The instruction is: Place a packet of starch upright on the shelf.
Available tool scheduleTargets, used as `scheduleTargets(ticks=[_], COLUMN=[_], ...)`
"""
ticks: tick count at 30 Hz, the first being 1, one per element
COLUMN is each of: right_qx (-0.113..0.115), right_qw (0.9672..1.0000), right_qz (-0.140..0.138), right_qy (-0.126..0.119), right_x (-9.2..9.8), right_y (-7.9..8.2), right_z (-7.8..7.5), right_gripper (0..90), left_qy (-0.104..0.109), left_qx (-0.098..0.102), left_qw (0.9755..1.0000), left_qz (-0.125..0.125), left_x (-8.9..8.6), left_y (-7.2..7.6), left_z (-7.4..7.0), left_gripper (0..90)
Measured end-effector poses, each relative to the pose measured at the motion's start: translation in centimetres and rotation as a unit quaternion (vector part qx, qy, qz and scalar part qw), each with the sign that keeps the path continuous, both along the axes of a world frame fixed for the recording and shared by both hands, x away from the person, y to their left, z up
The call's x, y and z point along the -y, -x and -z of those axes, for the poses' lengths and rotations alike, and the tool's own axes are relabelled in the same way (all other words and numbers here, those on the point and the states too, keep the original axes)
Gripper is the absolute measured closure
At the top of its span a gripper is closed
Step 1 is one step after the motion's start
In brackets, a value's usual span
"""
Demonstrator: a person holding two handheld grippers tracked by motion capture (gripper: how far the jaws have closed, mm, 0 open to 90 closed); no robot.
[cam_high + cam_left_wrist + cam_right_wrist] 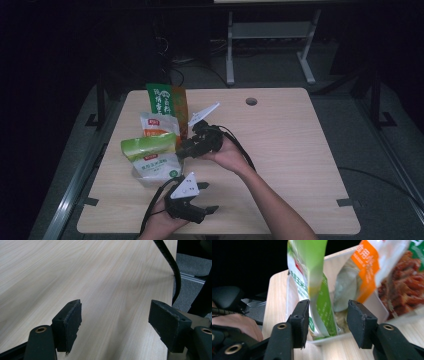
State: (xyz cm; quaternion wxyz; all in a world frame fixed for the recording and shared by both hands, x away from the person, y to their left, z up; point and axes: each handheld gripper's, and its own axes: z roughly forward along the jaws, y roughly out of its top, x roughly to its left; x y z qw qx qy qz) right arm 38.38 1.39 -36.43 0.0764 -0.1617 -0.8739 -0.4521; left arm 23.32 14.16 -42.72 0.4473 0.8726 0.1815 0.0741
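Observation:
Several snack packets stand in a clear tray (291, 292) at the table's left. In the high view, the front one is a green-topped packet (150, 146). Behind it are a white and orange packet (159, 125) and a tall dark green packet (160, 99). My right gripper (182, 148) points left at them. In the right gripper view, the right gripper (327, 320) stands open around the green packet (318, 290), with the right jaw clear of it. My left gripper (209, 197) is near the front edge. In its own view, the left gripper (115, 322) is open over bare wood.
The light wooden table (280, 150) has a round cable hole (251, 101) at the back. A packet with reddish contents (404, 287) leans at the tray's far side. A black cable (172, 267) crosses the table's corner. White desk legs (270, 45) stand beyond the table.

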Motion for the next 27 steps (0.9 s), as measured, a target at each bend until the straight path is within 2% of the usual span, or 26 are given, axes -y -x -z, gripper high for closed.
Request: scheduleTargets(ticks=[6,10,20,27], right_qx=[0.005,-0.005,0.004,-0.009], right_qw=[0.9998,0.9993,0.9983,0.9974], right_qz=[0.021,0.037,0.058,0.070], right_qy=[-0.002,0.000,0.002,0.012], right_x=[2.0,3.2,5.9,7.4], right_y=[-0.3,-0.2,-0.1,0.1], right_z=[0.0,-0.1,0.2,0.6], right_gripper=[48.5,47.2,45.0,43.8], left_qy=[0.002,0.001,-0.003,-0.005], left_qx=[-0.001,-0.001,-0.001,0.001], left_qw=[1.0000,1.0000,1.0000,1.0000], left_qz=[-0.005,-0.005,-0.005,-0.004], left_x=[-0.2,-0.2,-0.1,-0.2], left_y=[-0.3,-0.3,-0.5,-0.6], left_z=[0.0,0.0,0.1,0.1], left_gripper=[26.0,26.0,26.0,26.0])
